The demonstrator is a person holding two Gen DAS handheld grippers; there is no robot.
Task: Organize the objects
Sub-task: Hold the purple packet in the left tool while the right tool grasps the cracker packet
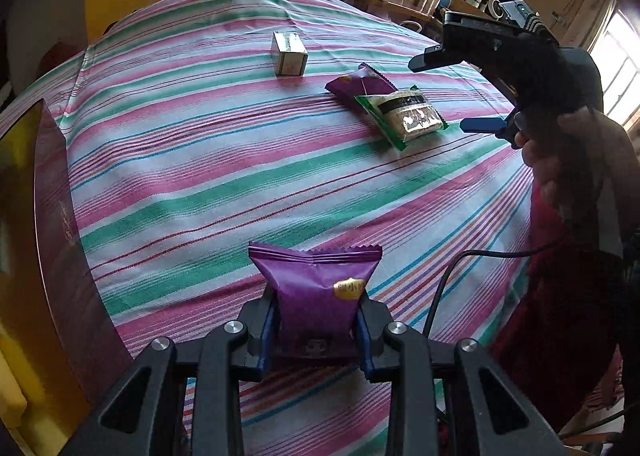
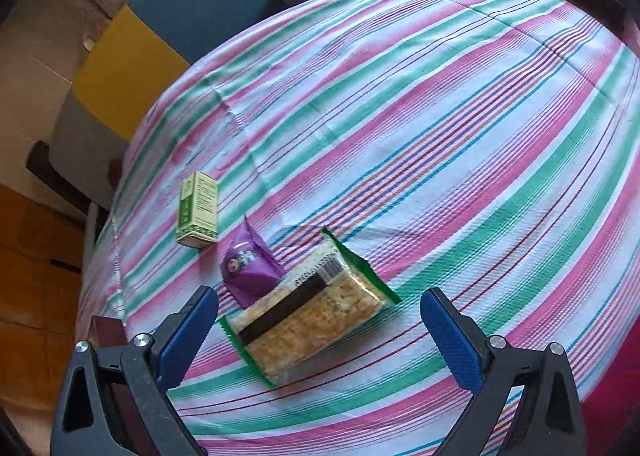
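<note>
The left gripper [image 1: 316, 330], bottom centre of its view, is clamped on a purple packet [image 1: 316, 296]. The right gripper [image 2: 318, 332] hangs spread wide over the cracker pack [image 2: 312, 316]; lower it squarely, straddling the short sides, before squeezing.

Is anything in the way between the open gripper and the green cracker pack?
Nothing visible blocks it. The right gripper hangs open over the green cracker pack, with only air between. The purple snack pouch touches the pack's far end, beside the path, not in it.
</note>
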